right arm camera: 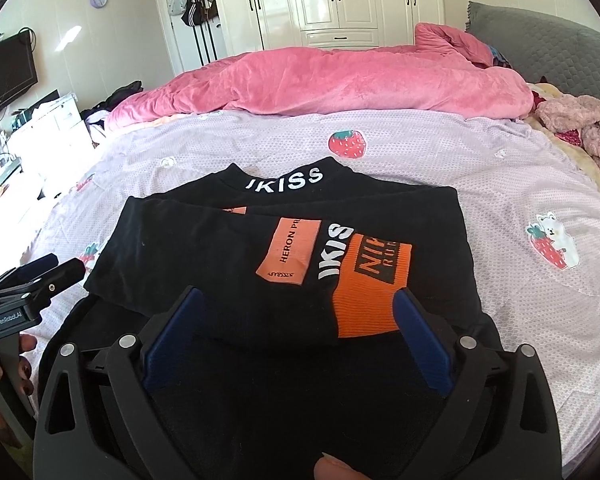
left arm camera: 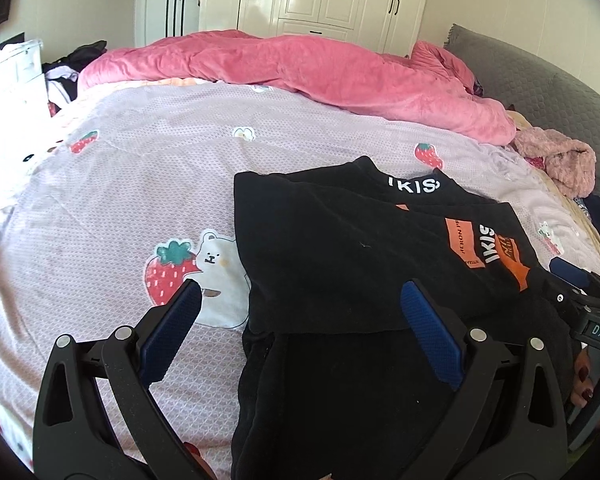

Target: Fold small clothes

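Note:
A small black top (left arm camera: 340, 264) with orange patches and white "IKISS" lettering lies partly folded on the lilac strawberry-print bed sheet (left arm camera: 132, 184); it also shows in the right wrist view (right arm camera: 228, 248). My left gripper (left arm camera: 300, 296) is open, hovering just above the garment's near left part, left finger over the sheet. My right gripper (right arm camera: 300, 304) is open above the garment's near edge, by the orange cuff (right arm camera: 364, 300). Each gripper shows in the other's view, at the right edge (left arm camera: 580, 292) and left edge (right arm camera: 32, 280).
A rumpled pink duvet (left arm camera: 300, 68) lies across the far side of the bed. A pink fluffy garment (left arm camera: 556, 160) sits at the right by the grey headboard (left arm camera: 548, 80). White wardrobes (right arm camera: 332, 0) stand behind; a white cabinet (right arm camera: 40, 136) and TV (right arm camera: 4, 76) stand left.

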The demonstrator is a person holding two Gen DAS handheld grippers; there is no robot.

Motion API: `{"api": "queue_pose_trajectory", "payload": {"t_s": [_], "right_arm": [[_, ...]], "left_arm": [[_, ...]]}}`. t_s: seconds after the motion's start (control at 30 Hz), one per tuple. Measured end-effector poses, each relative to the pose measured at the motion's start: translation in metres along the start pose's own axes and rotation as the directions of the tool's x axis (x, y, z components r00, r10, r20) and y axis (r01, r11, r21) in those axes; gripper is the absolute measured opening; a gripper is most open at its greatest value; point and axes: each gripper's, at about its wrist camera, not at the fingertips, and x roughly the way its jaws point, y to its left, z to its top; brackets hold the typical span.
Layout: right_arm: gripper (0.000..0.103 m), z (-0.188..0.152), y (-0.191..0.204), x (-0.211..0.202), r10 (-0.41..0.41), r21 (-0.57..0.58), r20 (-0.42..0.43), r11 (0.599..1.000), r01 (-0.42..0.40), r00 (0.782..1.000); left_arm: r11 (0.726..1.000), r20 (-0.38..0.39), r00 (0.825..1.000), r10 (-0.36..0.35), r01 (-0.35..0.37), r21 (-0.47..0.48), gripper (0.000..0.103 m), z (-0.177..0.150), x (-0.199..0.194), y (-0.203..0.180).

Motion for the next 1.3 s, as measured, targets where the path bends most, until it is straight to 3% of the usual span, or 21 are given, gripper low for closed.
{"api": "queue_pose_trajectory", "payload": {"t_s": [0.6,1.3], "right_arm": [[0.097,-0.002,-0.010,-0.037,0.009,0.018,0.043,1.000,-0.010,0.999],[0.097,-0.033,-0.013,-0.072,0.012,-0.028,0.024,1.000,-0.011,1.000]], "left_arm": [[0.999,0.073,0.997,0.034,-0.035,0.014,0.094,-0.015,-0.053,-0.011],[0.996,0.034,0.996,0.086,-0.087,0.029,0.094,-0.046,-0.075,-0.008]]}}
